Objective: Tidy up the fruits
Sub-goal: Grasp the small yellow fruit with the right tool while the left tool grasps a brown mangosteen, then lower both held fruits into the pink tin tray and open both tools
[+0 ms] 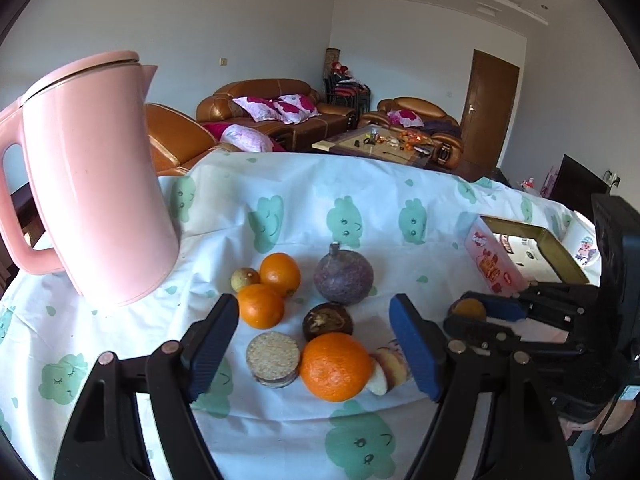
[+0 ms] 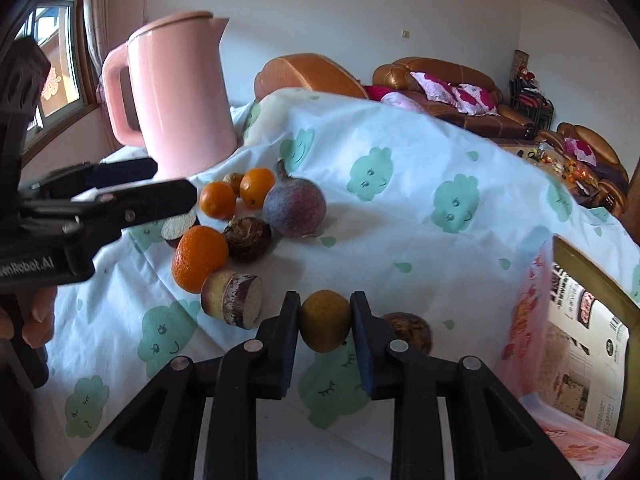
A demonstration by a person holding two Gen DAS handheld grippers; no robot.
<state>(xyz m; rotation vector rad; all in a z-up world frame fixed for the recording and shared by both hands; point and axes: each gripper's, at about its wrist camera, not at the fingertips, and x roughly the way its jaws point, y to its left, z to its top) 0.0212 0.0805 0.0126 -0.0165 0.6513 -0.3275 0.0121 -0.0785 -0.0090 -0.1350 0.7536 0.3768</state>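
Fruits lie on a white cloth with green cloud prints (image 1: 360, 184): three oranges (image 1: 334, 366), a purple round fruit (image 1: 343, 278), a brown nut-like fruit (image 1: 327, 320), a small green fruit (image 1: 244, 278), a cut round piece (image 1: 273, 358) and a cut slice (image 1: 386, 372). My left gripper (image 1: 316, 344) is open above the pile, its fingers either side of the big orange. My right gripper (image 2: 325, 322) is shut on a small yellow-brown fruit (image 2: 325, 320), held above the cloth. It also shows in the left wrist view (image 1: 468, 310). Another brown fruit (image 2: 412, 330) lies just behind it.
A pink kettle (image 1: 92, 184) stands at the left back of the table. An open pink tin box (image 1: 520, 252) stands at the right, near my right gripper; it also shows in the right wrist view (image 2: 580, 320). Sofas and a coffee table lie beyond.
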